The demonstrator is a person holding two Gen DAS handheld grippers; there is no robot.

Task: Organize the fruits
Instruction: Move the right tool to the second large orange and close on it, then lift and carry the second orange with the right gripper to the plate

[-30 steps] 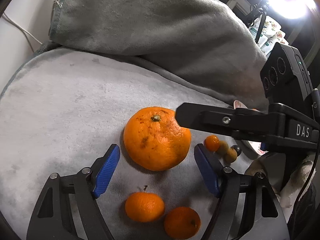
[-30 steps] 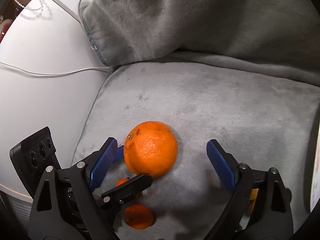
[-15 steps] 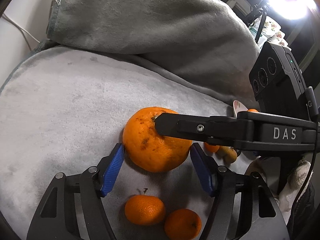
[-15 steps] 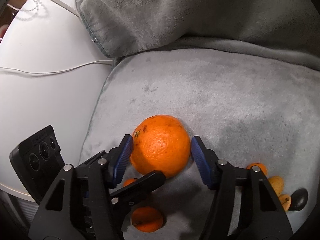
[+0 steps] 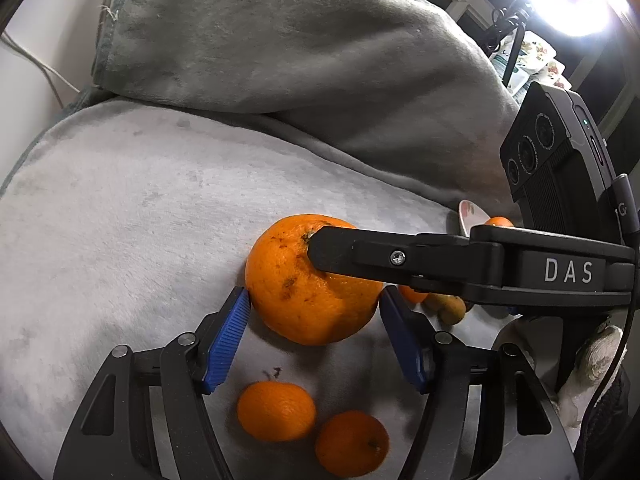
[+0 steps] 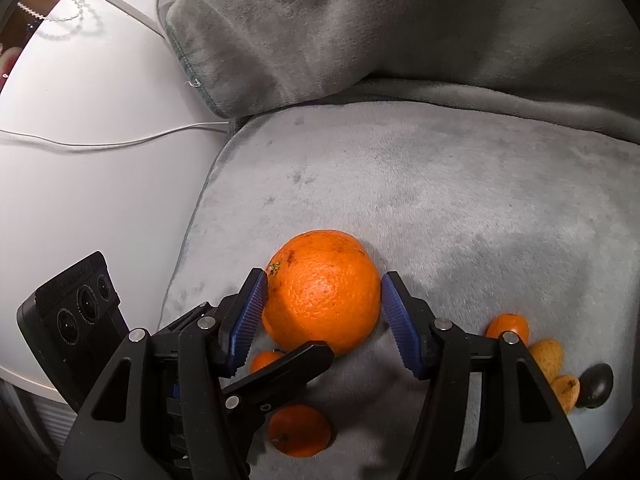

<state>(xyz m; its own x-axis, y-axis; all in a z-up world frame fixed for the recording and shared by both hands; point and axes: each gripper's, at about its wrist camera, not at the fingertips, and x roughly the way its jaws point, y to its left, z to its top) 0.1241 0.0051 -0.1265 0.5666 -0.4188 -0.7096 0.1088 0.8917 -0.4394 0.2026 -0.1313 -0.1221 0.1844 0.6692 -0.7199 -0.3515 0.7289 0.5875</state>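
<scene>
A large orange [image 5: 304, 284] [image 6: 324, 290] lies on a grey plush blanket [image 5: 120, 220]. My left gripper [image 5: 314, 320] stands around its near side, blue pads close on both flanks. My right gripper [image 6: 322, 300] also flanks it, the left pad touching the orange and the right pad just beside it. The right gripper's finger [image 5: 400, 258] crosses over the orange in the left wrist view. Two small mandarins [image 5: 276, 410] [image 5: 352, 442] lie in front of the left gripper. One of them shows in the right wrist view [image 6: 298, 430].
Small fruits lie to the right: a tiny orange one [image 6: 508, 326], tan ones [image 6: 550, 356] and a dark one [image 6: 596, 384]. A small dish [image 5: 470, 216] sits beyond. A grey pillow [image 5: 280, 40] rises behind. A white surface with a cable [image 6: 100, 144] lies left.
Both grippers moved forward around the large orange and narrowed their jaws onto it. The orange has stayed on the blanket.
</scene>
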